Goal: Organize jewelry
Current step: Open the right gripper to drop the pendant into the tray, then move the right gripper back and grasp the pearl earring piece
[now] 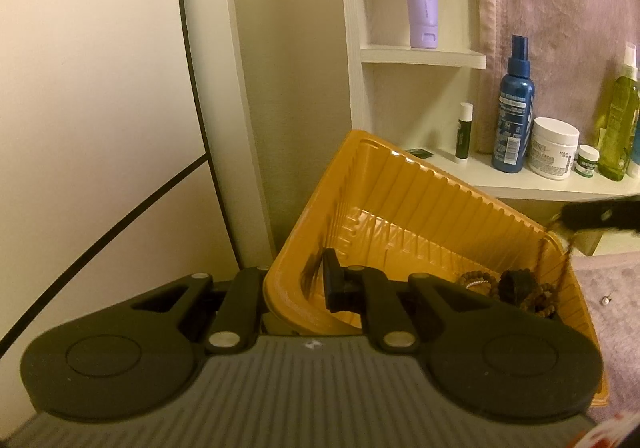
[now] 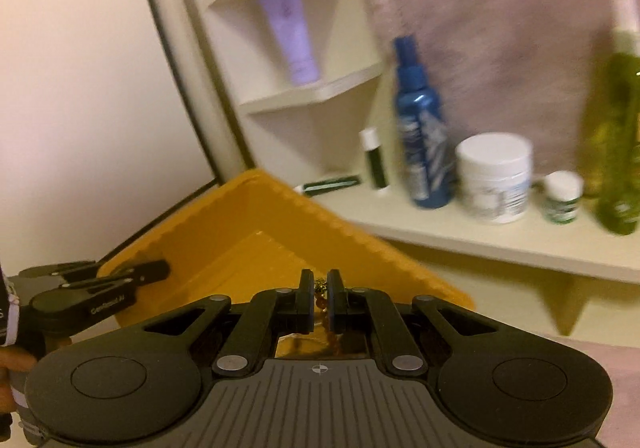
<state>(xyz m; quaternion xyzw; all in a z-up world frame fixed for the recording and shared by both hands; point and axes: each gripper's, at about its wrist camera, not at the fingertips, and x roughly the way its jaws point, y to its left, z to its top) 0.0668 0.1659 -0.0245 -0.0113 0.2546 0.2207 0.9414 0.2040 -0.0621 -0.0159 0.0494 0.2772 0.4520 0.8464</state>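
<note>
- Left tongs (image 1: 294,290): clenched on the near wall of the orange tray (image 1: 400,200), one pad inside and one outside, holding the tray tipped up on edge rather than flat.
- Right tongs (image 2: 320,294): clenched on a beaded chain (image 2: 320,302), which runs between the pads and hangs below them. In the left wrist view this chain (image 1: 566,248) dangles from the right tongs (image 1: 560,218) just over the tray's far right corner.
- Other jewelry (image 1: 512,288), dark beaded bracelets and a black piece, lies heaped in the tray's low right corner, close beside my left tongs' right finger.
- Risk one: the chain hangs at the rim, not clearly inside it. If I let go here, I judge it could slide down the outside wall onto the pink cloth (image 1: 624,288). Cause: release too near the edge.
- Risk two: the tray is pinched only by a thin wall. A knock from the right tongs or the swinging chain could twist it out of my grip and spill the heap.
- Risk three: the right view is blurred, so I cannot tell how much chain lies between the pads; a shallow hold could let it slip early.
- Risk four: the chain could snag on the ribbed tray wall or tangle with the bracelets as it goes down.
- The shelf (image 2: 480,236) with its blue spray bottle (image 2: 424,124) and white jar (image 2: 494,176) stands behind the tray, well apart from the chain.
</note>
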